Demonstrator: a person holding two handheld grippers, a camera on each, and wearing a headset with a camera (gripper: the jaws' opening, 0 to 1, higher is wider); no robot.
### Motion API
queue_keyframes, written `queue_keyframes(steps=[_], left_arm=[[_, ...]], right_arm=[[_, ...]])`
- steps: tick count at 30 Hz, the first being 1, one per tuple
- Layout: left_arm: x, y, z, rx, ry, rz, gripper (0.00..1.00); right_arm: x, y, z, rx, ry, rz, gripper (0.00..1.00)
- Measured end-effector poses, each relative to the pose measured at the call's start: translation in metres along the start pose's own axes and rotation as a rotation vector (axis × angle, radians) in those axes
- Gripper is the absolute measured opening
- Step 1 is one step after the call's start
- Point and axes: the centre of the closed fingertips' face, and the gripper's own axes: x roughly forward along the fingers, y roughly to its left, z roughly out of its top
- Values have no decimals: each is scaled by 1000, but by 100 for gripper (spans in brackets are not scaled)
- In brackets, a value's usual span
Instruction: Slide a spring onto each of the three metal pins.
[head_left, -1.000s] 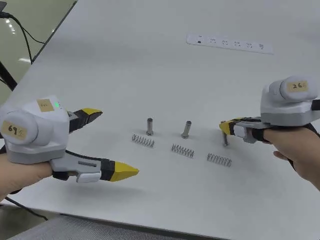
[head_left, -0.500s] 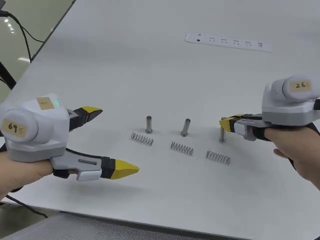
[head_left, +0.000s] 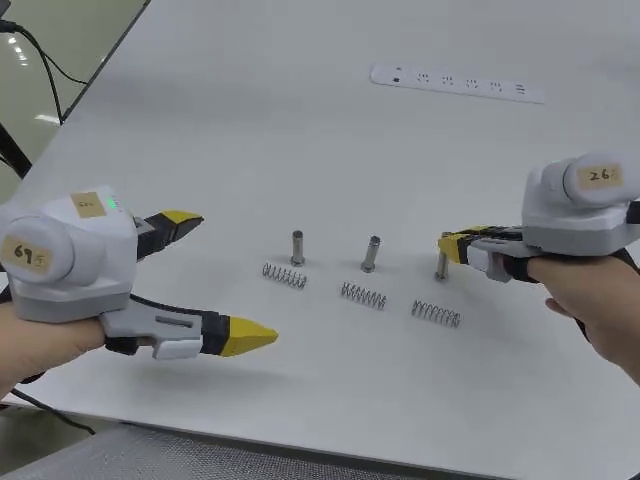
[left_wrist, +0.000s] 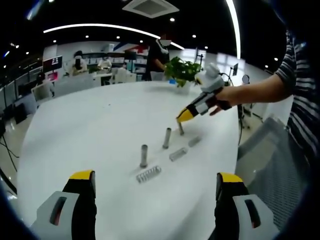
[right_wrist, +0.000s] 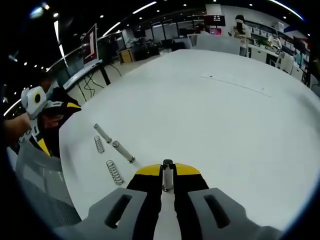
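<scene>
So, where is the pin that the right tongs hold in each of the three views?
Head view: the pin is right of centre, at the tips of the right tongs.
Left gripper view: the pin is in the upper middle, under the yellow tips of the right tongs.
Right gripper view: the pin is at bottom centre, between the jaws.
Shared landmark: the middle pin, its neighbour.

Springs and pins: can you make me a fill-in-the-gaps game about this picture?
The right gripper is shut on a metal ____.
The left gripper has its jaws wide ____.
The springs lying flat on the table number ____.
Missing words: pin; open; three.
</scene>
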Motion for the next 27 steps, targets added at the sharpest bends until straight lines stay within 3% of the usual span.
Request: queue_keyframes(steps=[21,27], left_arm=[[0,-1,1,8,-3,-1,97],[1,-3,1,6,-3,-7,97]], right_arm=[[-8,4,-5,-15,-25,-15,5],[-13,7,-9,-49,-22,-25,5]])
